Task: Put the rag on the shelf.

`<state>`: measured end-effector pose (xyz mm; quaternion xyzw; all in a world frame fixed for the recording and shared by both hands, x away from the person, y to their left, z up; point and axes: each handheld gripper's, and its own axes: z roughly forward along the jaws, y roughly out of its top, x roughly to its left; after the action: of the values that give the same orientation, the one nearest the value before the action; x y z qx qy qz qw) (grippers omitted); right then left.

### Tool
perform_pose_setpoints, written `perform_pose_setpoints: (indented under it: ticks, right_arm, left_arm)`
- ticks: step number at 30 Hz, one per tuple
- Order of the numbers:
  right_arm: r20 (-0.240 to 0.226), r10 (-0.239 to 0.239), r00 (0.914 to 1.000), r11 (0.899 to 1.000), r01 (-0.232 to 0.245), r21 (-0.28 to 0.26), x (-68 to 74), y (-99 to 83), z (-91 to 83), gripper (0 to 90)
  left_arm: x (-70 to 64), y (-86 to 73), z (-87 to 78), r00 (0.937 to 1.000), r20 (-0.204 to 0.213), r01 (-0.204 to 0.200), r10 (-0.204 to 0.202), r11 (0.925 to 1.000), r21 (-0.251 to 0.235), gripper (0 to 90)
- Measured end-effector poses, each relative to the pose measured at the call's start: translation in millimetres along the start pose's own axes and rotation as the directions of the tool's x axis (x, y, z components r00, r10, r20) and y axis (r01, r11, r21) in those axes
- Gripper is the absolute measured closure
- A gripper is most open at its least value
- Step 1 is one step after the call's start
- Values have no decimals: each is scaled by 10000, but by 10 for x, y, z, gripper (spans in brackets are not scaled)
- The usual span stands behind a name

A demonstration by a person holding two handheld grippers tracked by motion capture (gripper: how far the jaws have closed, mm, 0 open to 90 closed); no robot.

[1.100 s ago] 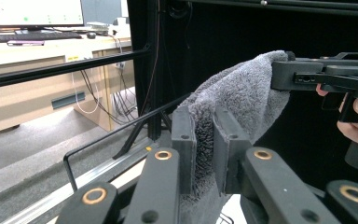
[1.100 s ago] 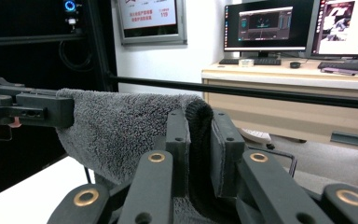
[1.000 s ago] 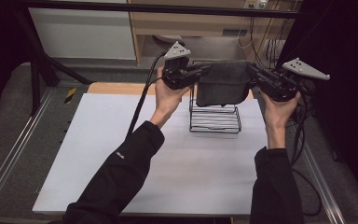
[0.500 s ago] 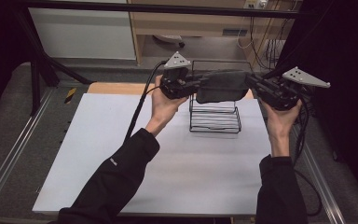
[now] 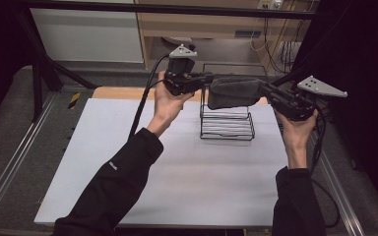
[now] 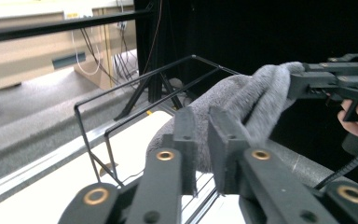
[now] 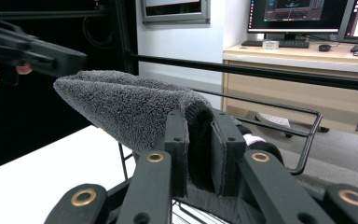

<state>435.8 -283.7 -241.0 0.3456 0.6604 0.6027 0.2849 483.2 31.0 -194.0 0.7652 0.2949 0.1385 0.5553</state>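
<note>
Towel: you hold the dark grey terry-cloth towel stretched between both grippers, in the air just above the black wire rack.
Left gripper: your left gripper pinches the towel's left end, jaws closed on the cloth.
Right gripper: your right gripper clamps the towel's right end, cloth bunched between its jaws.
Rack: it stands upright on the white tabletop, directly under the towel.
Writing: a small pale mark on your left black sleeve, too small to read.
</note>
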Motion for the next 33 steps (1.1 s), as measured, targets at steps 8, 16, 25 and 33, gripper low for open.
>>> perform_pose_setpoints:
  ticks: [8,16,25,33]
  right_arm:
    - [-165,-22,9999,9999,24,112,3,-56,-26,770]
    - [-363,73,9993,9993,-59,380,46,-5,-60,600]
    - [-312,40,9995,9992,-28,396,115,132,-31,606]
    - [206,468,9987,9784,-500,2004,54,-102,152,900]
  left_arm:
    - [-85,-23,157,9998,-39,-172,174,9989,434,896]
    - [-118,-112,146,9996,174,-231,221,9981,578,896]
    - [-119,-301,201,9990,269,-386,363,9950,921,896]
    - [-93,-468,284,9992,299,-311,280,9938,1070,896]
